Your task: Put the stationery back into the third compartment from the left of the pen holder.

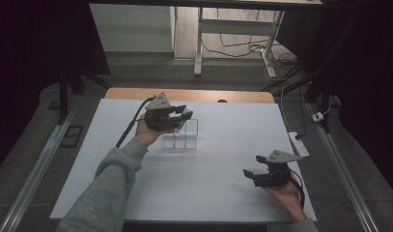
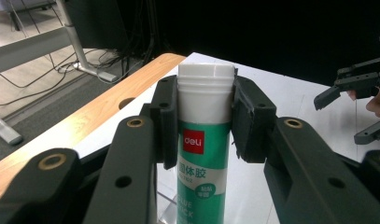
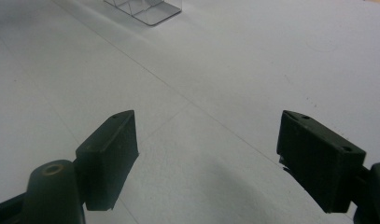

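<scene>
The left gripper (image 1: 177,115) hangs over the far left part of the white table (image 1: 223,193), just above the clear acrylic organizer (image 1: 182,140) that stands there, nearer the far edge than the near one. In the left gripper view its 2 jaws are pinched on a glue stick (image 2: 205,140), green-and-white with a red brand patch, gripped just under the white cap and held upright. From above, the stick's green body shows between the jaws, right at the organizer's top rim; whether its foot is already inside a compartment cannot be told.

The right gripper (image 1: 256,166) rests low near the right edge, toward the near right corner, well apart from the organizer. Its jaws are spread wide with nothing between them, only bare table in front and a corner of the organizer (image 3: 145,9) far off.

The step in hand looks like placing the glue stick into 1 of the organizer's compartments. The next move likely calls for keeping the stick vertical, centring it over a single cell so it clears the thin dividers, lowering it until it bottoms out, and only then spreading the jaws. The light organizer could slide if nudged.
</scene>
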A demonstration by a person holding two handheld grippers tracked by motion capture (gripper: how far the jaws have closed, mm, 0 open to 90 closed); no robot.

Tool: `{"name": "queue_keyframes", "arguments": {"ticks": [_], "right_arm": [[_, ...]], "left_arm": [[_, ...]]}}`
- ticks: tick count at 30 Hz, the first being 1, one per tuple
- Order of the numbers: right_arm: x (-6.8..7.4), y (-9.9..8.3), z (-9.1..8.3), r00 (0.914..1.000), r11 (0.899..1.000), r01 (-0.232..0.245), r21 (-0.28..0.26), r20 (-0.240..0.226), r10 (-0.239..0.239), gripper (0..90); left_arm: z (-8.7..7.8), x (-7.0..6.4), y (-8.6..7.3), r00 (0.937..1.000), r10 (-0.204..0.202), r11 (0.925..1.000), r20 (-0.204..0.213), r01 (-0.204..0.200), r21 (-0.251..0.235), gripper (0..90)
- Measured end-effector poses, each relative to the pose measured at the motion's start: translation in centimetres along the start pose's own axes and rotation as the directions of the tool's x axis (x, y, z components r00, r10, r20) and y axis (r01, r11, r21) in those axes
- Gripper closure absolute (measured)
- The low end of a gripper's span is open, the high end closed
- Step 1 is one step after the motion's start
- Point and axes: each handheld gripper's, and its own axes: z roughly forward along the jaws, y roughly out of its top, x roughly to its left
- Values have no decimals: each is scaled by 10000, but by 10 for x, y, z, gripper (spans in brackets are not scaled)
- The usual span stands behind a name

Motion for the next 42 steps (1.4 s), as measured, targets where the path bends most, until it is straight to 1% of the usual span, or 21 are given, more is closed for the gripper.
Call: {"name": "queue_keyframes", "arguments": {"ticks": [5, 7, 13, 18, 24, 27, 29, 34, 39, 42], "right_arm": [[0, 0, -1, 10000, 10000, 12, 16, 16, -12, 199], [0, 0, 0, 10000, 10000, -12, -2, -3, 12, 199], [0, 0, -1, 10000, 10000, 24, 20, 26, -24, 200], [0, 0, 0, 10000, 10000, 19, 43, 28, -19, 200], [0, -1, 0, 10000, 10000, 10, 41, 5, -10, 200], [0, -1, 1, 10000, 10000, 13, 38, 12, -13, 199], [0, -1, 1, 10000, 10000, 16, 65, 0, -16, 200], [0, -1, 1, 10000, 9999, 33, 96, -3, -33, 200], [0, -1, 1, 10000, 10000, 14, 93, 4, -14, 200], [-1, -1, 1, 10000, 9999, 78, 141, 24, -78, 200]], "left_arm": [[9, 1, 0, 10000, 14, 9999, 15, -14, 139, 641], [13, 2, -1, 10000, -44, 9999, 7, 44, 111, 641], [23, 6, -3, 9999, -141, 9996, -17, 141, 224, 641], [31, 11, -6, 9990, -443, 9989, 4, 443, 154, 641], [39, 14, -10, 9982, -588, 9980, -83, 590, 214, 641], [42, 16, -11, 9971, -755, 9970, -31, 755, 166, 641], [44, 16, -11, 9968, -798, 9967, 8, 798, 165, 641], [49, 12, -9, 9976, -693, 9974, 65, 692, 211, 641], [53, 10, -9, 9976, -688, 9973, 116, 685, 259, 640], [54, 10, -10, 9976, -690, 9972, 68, 687, 286, 638]]}}
